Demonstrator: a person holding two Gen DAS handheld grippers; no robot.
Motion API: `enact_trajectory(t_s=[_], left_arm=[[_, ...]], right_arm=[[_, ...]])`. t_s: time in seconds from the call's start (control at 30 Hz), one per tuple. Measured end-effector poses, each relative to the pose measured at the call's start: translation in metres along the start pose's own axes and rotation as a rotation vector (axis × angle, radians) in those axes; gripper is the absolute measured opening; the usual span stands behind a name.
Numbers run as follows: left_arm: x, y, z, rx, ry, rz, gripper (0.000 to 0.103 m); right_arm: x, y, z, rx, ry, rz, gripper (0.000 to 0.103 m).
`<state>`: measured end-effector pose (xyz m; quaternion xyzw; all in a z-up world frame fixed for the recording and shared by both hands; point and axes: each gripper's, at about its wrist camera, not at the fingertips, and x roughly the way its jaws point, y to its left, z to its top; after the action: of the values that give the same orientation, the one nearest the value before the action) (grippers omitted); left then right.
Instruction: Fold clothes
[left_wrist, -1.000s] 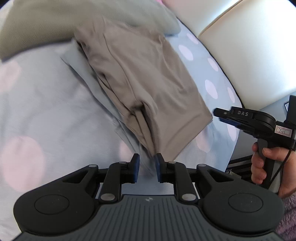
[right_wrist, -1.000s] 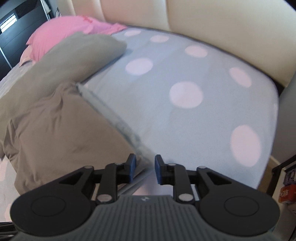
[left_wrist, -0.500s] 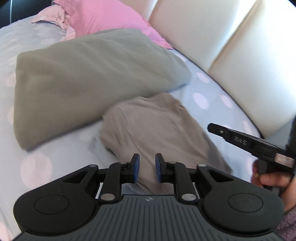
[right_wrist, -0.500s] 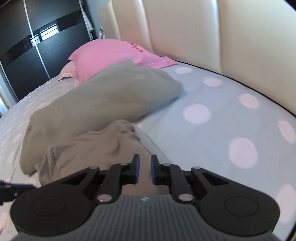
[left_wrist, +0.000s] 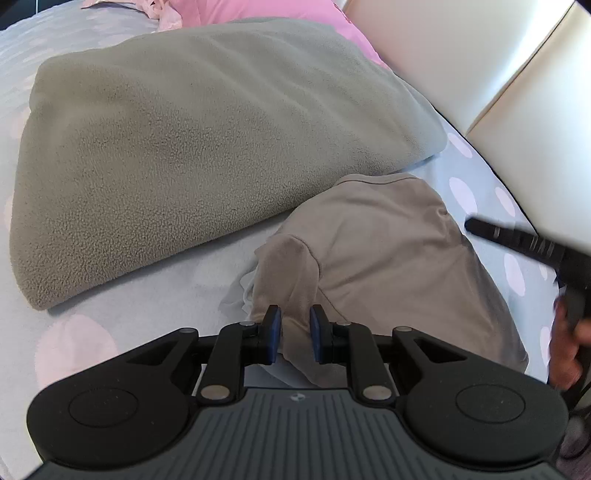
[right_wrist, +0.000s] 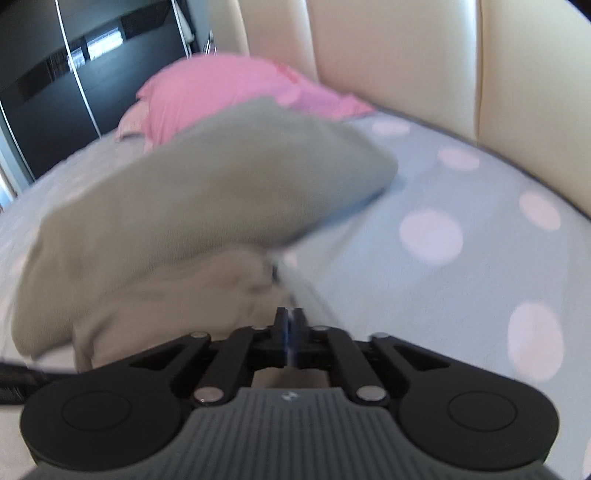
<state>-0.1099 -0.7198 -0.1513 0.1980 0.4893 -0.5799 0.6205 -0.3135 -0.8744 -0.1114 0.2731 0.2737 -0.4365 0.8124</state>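
The left gripper (left_wrist: 294, 334) has a bunched fold of the taupe garment (left_wrist: 388, 266) standing between its blue pads (left_wrist: 274, 332); the jaws are only narrowly apart and the cloth fills the gap, so I read it as a pinch on that fold. The right gripper (right_wrist: 290, 332) has just been closing and its pads now meet almost flush. The view is blurred, but a thin edge of the same garment (right_wrist: 177, 291) seems caught there; I cannot be certain.

Both holds sit at the garment's near hem, which suggests the edge is being carried over toward 12 o'clock to double the piece.

The garment lies on the dotted bedsheet (left_wrist: 122, 295), bunched just below the grey fleece blanket (left_wrist: 192, 140), which spreads from 10 to 1 o'clock. A pink pillow (left_wrist: 266, 9) peeks beyond at 12, and the cream padded headboard (left_wrist: 461, 55) runs along 1 to 3 o'clock. In the left wrist view, the right gripper's black finger (left_wrist: 517, 242) and the person's hand (left_wrist: 569, 347) show at 3 o'clock.
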Motion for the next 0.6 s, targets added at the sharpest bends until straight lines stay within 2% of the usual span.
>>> enact_trajectory(t_s=[0.03, 0.13, 0.3, 0.43, 0.5, 0.6], left_arm=[[0.001, 0.000, 0.001, -0.002, 0.002, -0.001, 0.015], [0.001, 0.000, 0.000, 0.003, 0.007, -0.003, 0.015], [0.003, 0.002, 0.006, 0.015, 0.027, -0.010, 0.015], [0.006, 0.001, 0.009, 0.025, 0.035, -0.009, 0.015], [0.007, 0.002, 0.009, 0.021, 0.038, -0.011, 0.015], [0.010, 0.003, 0.008, 0.011, 0.040, -0.015, 0.015]], right_arm=[[0.001, -0.002, 0.008, 0.030, 0.009, 0.023, 0.010], [0.017, -0.002, 0.032, 0.081, 0.069, 0.081, 0.032], [0.050, 0.005, 0.054, 0.140, 0.172, 0.117, 0.034], [0.067, 0.005, 0.061, 0.162, 0.226, 0.062, 0.047], [0.073, 0.000, 0.063, 0.189, 0.237, 0.061, 0.047], [0.082, -0.008, 0.062, 0.261, 0.269, 0.111, 0.043]])
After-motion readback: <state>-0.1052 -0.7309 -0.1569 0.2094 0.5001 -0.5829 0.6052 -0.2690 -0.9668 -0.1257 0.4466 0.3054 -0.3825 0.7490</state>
